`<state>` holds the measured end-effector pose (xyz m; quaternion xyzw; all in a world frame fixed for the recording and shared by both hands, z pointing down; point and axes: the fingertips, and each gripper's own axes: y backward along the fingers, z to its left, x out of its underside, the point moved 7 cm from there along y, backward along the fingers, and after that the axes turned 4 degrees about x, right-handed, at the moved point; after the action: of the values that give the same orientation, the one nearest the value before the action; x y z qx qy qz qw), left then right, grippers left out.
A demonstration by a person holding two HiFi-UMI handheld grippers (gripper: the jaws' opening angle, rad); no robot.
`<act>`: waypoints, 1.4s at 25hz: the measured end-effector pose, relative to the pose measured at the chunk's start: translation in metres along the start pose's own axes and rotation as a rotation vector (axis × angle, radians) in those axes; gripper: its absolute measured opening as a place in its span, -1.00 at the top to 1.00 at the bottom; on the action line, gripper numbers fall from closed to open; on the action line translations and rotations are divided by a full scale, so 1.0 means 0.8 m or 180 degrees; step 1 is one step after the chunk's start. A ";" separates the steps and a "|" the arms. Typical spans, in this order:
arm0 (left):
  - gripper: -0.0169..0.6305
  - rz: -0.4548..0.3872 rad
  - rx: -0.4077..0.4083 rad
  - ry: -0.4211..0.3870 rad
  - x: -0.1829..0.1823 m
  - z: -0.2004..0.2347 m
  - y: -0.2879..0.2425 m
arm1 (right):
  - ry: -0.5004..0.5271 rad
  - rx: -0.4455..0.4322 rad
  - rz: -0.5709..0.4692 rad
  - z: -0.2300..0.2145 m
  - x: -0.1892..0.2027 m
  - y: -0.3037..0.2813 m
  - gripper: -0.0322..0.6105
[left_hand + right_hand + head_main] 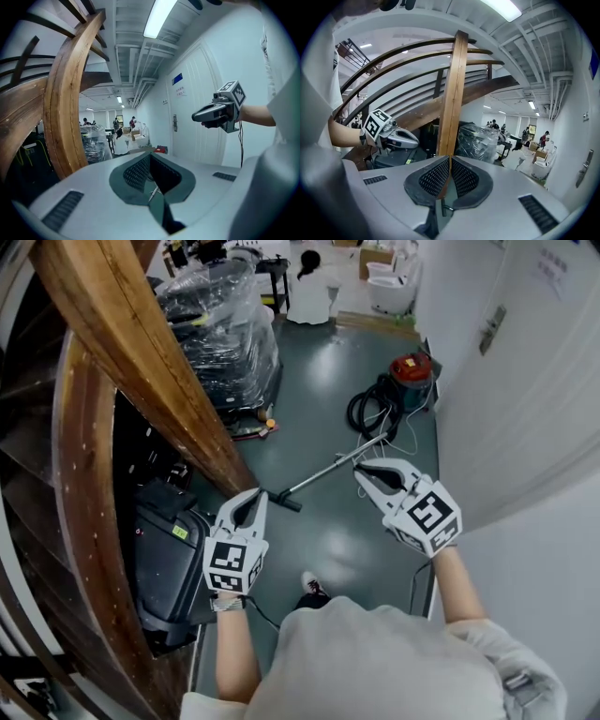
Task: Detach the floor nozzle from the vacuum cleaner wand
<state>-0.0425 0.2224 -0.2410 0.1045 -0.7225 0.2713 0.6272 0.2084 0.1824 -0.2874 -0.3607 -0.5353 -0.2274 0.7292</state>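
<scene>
A red vacuum cleaner (412,367) stands on the grey floor by the right wall, with its black hose (373,407) coiled beside it. A metal wand (328,472) runs from the hose down-left to a small dark end piece (287,502) lying on the floor. My left gripper (253,499) hovers shut just left of that end piece, with nothing held. My right gripper (360,469) is shut and empty above the wand's upper end. A sliver of the wand (153,193) shows below the left gripper (150,157). The right gripper (450,159) faces the wooden post.
A curved wooden stair rail (141,362) and a black case (169,554) fill the left side. A plastic-wrapped stack (220,329) stands behind it. A white wall and door (525,381) close the right side. A person (312,287) sits far off. My shoe (313,584) is below.
</scene>
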 end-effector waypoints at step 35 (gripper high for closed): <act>0.95 0.0322 0.0030 0.0202 0.056 0.127 -0.070 | 0.0080 0.0078 0.0111 -0.019 -0.006 -0.133 0.80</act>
<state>-0.1100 0.1313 -0.1899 0.0621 -0.7054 0.3092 0.6348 0.1400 0.1025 -0.2648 -0.3580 -0.5224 -0.2126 0.7441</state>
